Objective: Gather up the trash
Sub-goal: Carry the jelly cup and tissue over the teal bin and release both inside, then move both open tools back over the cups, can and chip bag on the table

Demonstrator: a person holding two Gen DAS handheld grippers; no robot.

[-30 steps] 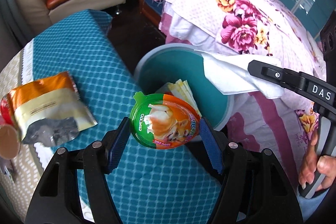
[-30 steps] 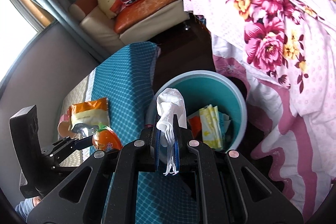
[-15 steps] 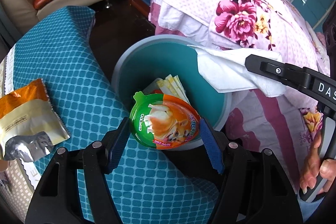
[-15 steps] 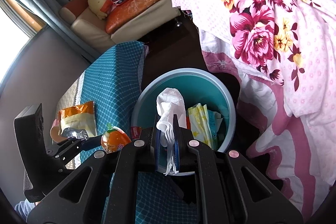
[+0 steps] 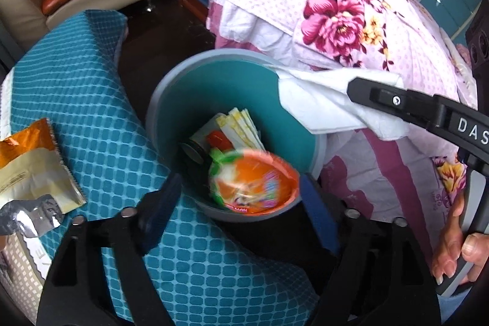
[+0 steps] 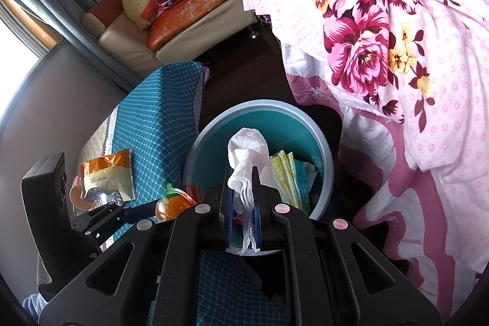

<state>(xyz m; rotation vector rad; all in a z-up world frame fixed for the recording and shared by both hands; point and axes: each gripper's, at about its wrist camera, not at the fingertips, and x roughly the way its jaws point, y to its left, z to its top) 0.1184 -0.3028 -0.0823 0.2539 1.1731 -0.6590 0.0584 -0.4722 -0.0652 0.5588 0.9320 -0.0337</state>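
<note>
Hanging over the teal bin (image 5: 171, 100), the left gripper (image 5: 241, 194) is spread wide, its blue pads clear of the blurred orange-and-green cup (image 5: 253, 182) at the bin's 6 o'clock rim. Only the right wrist view shows the right gripper (image 6: 243, 203) pressed together on the white tissue (image 6: 247, 148) above the bin's centre. An orange snack pouch (image 5: 33, 164) lies at 9 o'clock on the blue-checked surface (image 5: 91, 100).

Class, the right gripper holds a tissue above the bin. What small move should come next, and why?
Probably open the right gripper: its tissue hangs over the mouth of the bin, so once let go it should fall in with the other trash.
</note>
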